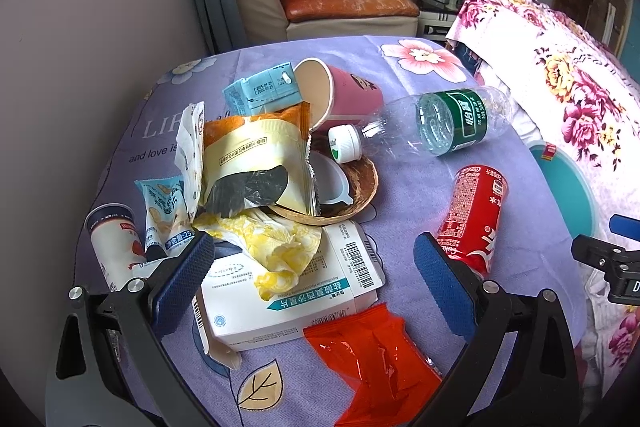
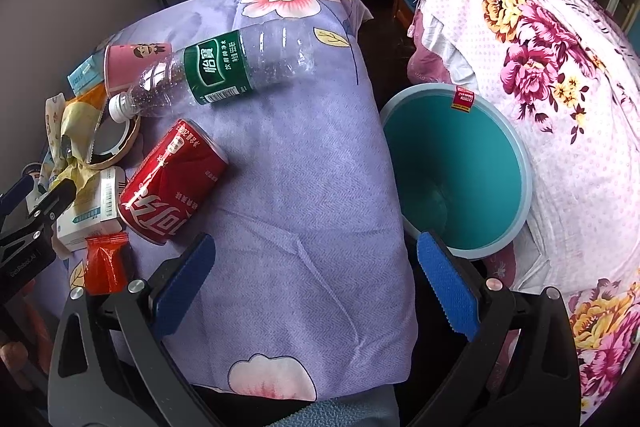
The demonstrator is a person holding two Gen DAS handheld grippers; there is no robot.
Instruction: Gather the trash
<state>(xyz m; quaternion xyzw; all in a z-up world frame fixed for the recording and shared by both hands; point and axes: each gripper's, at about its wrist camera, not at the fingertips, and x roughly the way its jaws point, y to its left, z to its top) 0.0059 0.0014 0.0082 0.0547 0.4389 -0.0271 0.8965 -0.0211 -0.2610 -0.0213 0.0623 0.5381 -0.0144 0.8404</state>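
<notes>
Two views were recorded. From the left wrist, the left gripper hung with jaws apart and empty over a lilac floral cloth covering the table. Litter lay heaped on it: a white medicine carton, a crumpled yellow tissue, an orange-and-cream snack bag, a red foil wrapper, a red cola can on its side, a clear green-labelled water bottle lying flat, a tipped pink paper cup and a blue drink carton. A cream-and-orange sofa stood behind. A shallow woven tray was largely buried under litter.

From the right wrist, the right gripper was likewise spread wide and empty above bare cloth, well apart from the can. A teal round bin stood just beside the table edge, against a pink rose-patterned bedcover. The left gripper's body was cut off at the frame's left edge.
</notes>
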